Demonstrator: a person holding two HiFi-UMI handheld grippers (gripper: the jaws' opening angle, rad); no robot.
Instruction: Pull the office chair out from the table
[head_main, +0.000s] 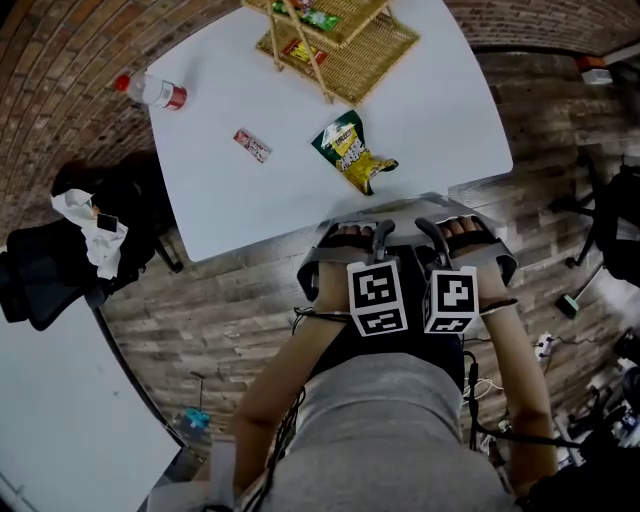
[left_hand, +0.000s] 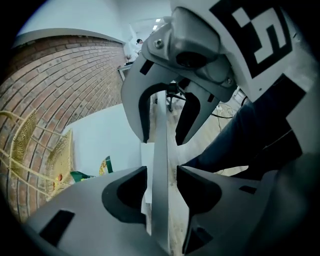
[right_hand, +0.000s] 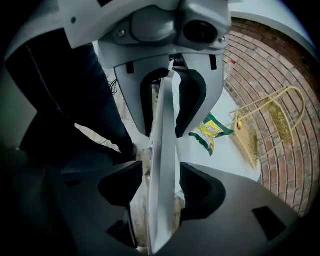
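Spanning the upper half of the head view, a white table (head_main: 420, 110) stands on plank flooring, with the grey office chair (head_main: 506, 264) just beside its near edge, directly in front of the person. The left gripper (left_hand: 162, 136) and right gripper (right_hand: 164, 134) each straddle the chair's thin back rim, jaws apart and clear of it on both sides. On the table lie a wicker rack (head_main: 340, 40), a snack bag (head_main: 350, 150), a bottle (head_main: 150, 90) and a small wrapper (head_main: 253, 145).
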